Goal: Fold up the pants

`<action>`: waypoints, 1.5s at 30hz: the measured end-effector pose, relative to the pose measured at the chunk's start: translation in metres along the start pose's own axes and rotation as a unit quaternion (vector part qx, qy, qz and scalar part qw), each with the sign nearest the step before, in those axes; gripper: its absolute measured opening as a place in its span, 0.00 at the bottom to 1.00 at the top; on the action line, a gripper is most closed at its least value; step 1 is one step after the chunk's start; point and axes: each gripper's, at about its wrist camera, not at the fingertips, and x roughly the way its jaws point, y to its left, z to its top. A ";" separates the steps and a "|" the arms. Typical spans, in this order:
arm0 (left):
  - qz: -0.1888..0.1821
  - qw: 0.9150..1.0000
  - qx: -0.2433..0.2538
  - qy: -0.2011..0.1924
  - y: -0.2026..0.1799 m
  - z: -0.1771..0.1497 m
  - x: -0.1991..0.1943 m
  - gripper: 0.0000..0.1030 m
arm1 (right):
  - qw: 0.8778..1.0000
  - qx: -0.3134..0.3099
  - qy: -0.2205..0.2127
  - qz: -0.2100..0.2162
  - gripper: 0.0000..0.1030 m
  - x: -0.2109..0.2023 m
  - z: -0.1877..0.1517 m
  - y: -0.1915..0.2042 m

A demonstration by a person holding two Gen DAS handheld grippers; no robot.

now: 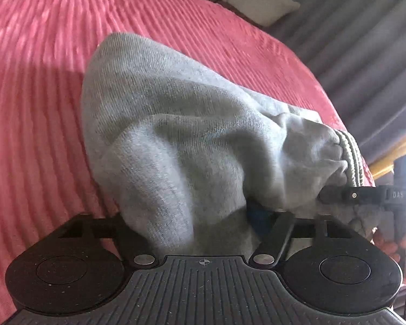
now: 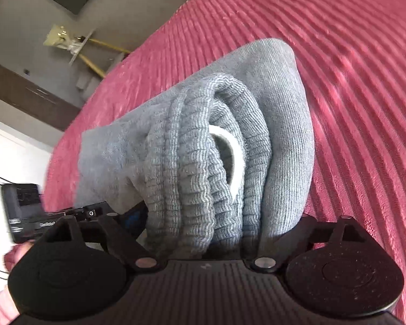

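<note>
Both grippers pinch the grey sweatpants [image 1: 176,140] from opposite sides. Left gripper [image 1: 203,230] has its fingers closed on plain grey cloth, and right gripper [image 2: 203,230] clamps the bunched ribbed waistband [image 2: 192,168], where a white drawstring loop [image 2: 234,157] shows. Held this way, the garment hangs bundled just above the pink ribbed bedspread [image 1: 40,81], its far end drooping toward it. Two grips probably let the person carry a doubled-over stack level, so the fold stays together before being laid down. Grey curtains [image 1: 365,40] hang beyond the bed.
</note>
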 end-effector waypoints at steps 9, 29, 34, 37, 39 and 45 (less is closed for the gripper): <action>0.014 0.999 0.021 -0.041 -0.027 0.022 -0.042 0.39 | 0.995 -0.066 -0.057 -0.042 0.61 -0.023 0.004 0.038; 0.205 0.968 0.001 -0.144 -0.011 0.081 -0.022 0.88 | 0.980 -0.028 -0.120 -0.159 0.94 0.026 0.131 0.012; 0.226 0.956 0.072 -0.175 -0.028 0.039 -0.043 0.92 | 0.968 -0.064 -0.176 -0.165 0.95 -0.005 0.086 0.017; 0.263 0.951 0.092 -0.135 -0.028 0.029 -0.013 0.92 | 0.971 -0.076 -0.179 -0.140 0.95 -0.004 0.063 0.018; 0.290 0.945 0.095 -0.120 -0.021 0.021 -0.002 0.93 | 0.958 -0.110 -0.182 -0.190 0.95 0.003 0.056 0.016; 0.330 0.937 0.036 -0.107 -0.002 0.013 -0.023 0.94 | 0.943 -0.129 -0.179 -0.248 0.95 0.006 0.047 0.039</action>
